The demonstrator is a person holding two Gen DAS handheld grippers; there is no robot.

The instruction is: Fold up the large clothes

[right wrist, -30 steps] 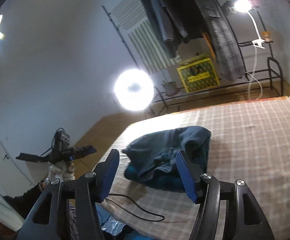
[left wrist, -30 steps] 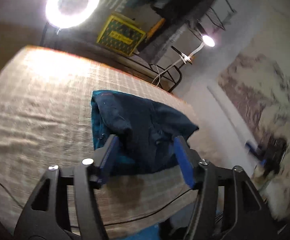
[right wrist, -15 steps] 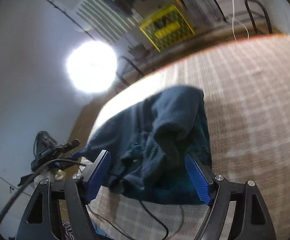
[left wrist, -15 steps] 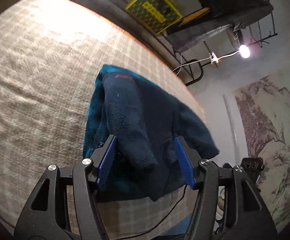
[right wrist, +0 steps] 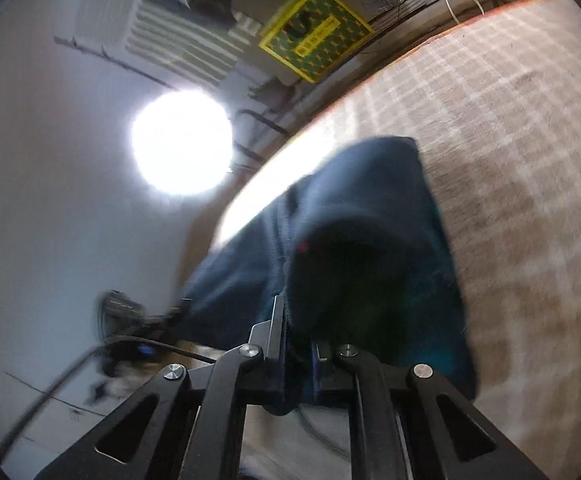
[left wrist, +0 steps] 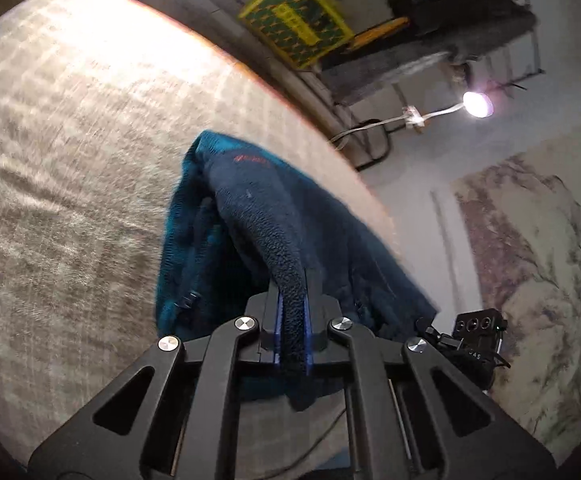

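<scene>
Fleece jacket [left wrist: 274, 232] at frame centre on checked bedcover [left wrist: 70, 160], pinched in left gripper [left wrist: 292, 332] and right gripper [right wrist: 296, 344], both clamped. Thick pile could slip; near edge hangs off bed, could drag down.

Left gripper [left wrist: 292, 320] and right gripper [right wrist: 296, 344] both clamped on fabric

Both fingers [left wrist: 292, 320] newly clamped on fleece [left wrist: 274, 216].

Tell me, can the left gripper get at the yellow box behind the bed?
Probably not right now. The left gripper is shut on the blue fleece jacket, so it is busy, and the yellow box sits beyond the far edge of the checked bedcover.
</scene>
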